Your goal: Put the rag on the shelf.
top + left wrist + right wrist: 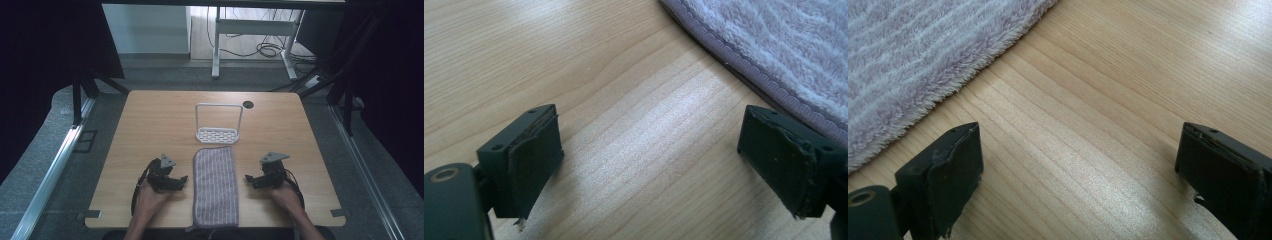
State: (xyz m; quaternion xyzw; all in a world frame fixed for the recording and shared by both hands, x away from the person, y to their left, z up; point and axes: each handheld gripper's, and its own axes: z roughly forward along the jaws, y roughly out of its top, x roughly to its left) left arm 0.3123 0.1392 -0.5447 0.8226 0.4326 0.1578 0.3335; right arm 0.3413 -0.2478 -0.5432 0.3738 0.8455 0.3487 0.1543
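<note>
A fluffy, striped, oblong towel point(215, 186) lies flat on the woodgrain counter point(150, 125), long axis running away from the person. Both grippers' fingers point(531, 160) gape wide, empty.

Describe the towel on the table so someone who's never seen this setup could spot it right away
Start at the wooden table and look at the middle of its near edge. The towel lies flat there as a long strip between the left claw and right claw, running toward the white rack. It is the one soft thing: fuzzy, pale purple-grey with faint stripes, its near end hanging slightly over the edge.
</note>
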